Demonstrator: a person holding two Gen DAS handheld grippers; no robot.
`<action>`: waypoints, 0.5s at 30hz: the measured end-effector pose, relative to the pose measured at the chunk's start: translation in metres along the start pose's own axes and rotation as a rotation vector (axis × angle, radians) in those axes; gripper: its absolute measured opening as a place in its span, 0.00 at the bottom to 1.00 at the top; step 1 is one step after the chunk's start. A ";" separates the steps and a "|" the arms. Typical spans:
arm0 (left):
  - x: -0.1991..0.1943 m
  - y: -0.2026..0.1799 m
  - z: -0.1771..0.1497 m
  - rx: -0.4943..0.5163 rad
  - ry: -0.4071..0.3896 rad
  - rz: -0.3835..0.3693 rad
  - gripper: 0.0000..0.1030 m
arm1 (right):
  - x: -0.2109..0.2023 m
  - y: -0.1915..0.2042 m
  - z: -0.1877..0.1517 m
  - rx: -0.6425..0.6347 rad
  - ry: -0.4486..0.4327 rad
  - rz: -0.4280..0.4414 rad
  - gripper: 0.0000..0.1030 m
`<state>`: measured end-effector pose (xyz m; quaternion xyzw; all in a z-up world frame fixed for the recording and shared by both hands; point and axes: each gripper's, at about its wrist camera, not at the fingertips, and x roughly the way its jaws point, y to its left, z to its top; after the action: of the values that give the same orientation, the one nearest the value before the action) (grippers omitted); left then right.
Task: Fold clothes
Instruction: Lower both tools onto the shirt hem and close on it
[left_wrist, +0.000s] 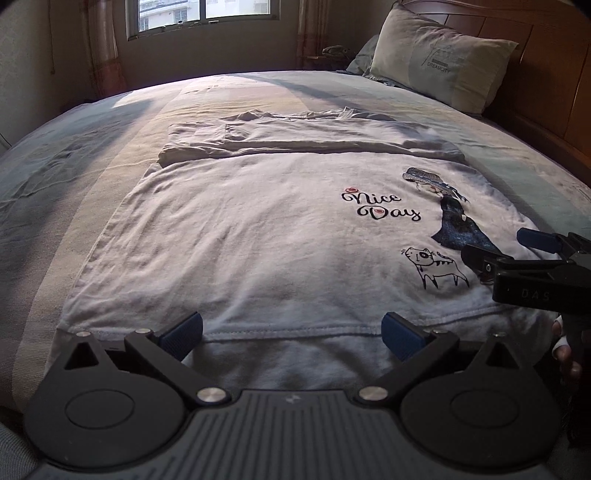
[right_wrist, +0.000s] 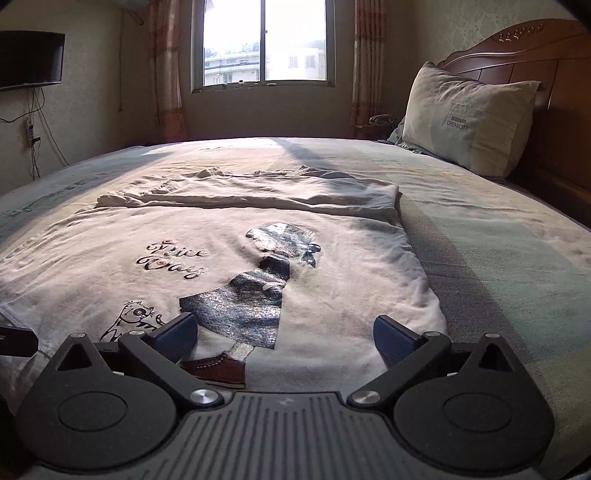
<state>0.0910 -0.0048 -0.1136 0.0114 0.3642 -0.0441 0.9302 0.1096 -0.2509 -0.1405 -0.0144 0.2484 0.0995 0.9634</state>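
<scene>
Left wrist view: left gripper (left_wrist: 291, 334) has its jaws spread wide, nothing between them; blue pads (left_wrist: 183, 334) sit just above the near hem of the white T-shirt (left_wrist: 258, 229), which lies flat on the bed (left_wrist: 55, 177) ahead of the jaws; shirt's far part is folded back over itself in a band across the top, well ahead of the jaws; "Nice Day" lettering (left_wrist: 380, 206) w/ a girl-and-cat print lies ahead and to the right of the jaws; right gripper (left_wrist: 517, 245) comes in from the right edge, over the print's lower end, jaws apart w/ nothing in them; a hand (left_wrist: 567, 354) shows at the right edge, below that gripper; pillow (left_wrist: 443, 55) leans on the wooden headboard (left_wrist: 546, 74), far ahead-right; window (left_wrist: 203, 14) straight ahead on the far wall.

Right wrist view: right gripper (right_wrist: 286, 338) also spread wide, holding nothing; girl print's skirt and brown shoe (right_wrist: 218, 367) lie between and just ahead of the jaws, shoe nearer the left pad; T-shirt's right edge runs ahead of the right pad; folded band well ahead; lettering ahead-left; pillow far ahead-right; wall-mounted TV (right_wrist: 29, 59) far left; window straight ahead.
</scene>
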 end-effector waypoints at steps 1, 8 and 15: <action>0.001 0.002 0.001 -0.007 0.004 0.000 0.99 | 0.000 0.000 0.000 -0.001 -0.001 -0.003 1.00; -0.001 0.009 -0.004 -0.028 0.016 -0.013 0.99 | -0.007 0.012 0.008 -0.042 0.014 -0.010 1.00; -0.004 0.020 -0.012 -0.022 -0.007 -0.008 0.99 | -0.015 0.025 0.018 -0.090 0.034 -0.015 1.00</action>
<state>0.0818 0.0157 -0.1201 -0.0002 0.3616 -0.0438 0.9313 0.1002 -0.2275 -0.1167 -0.0614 0.2599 0.1031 0.9582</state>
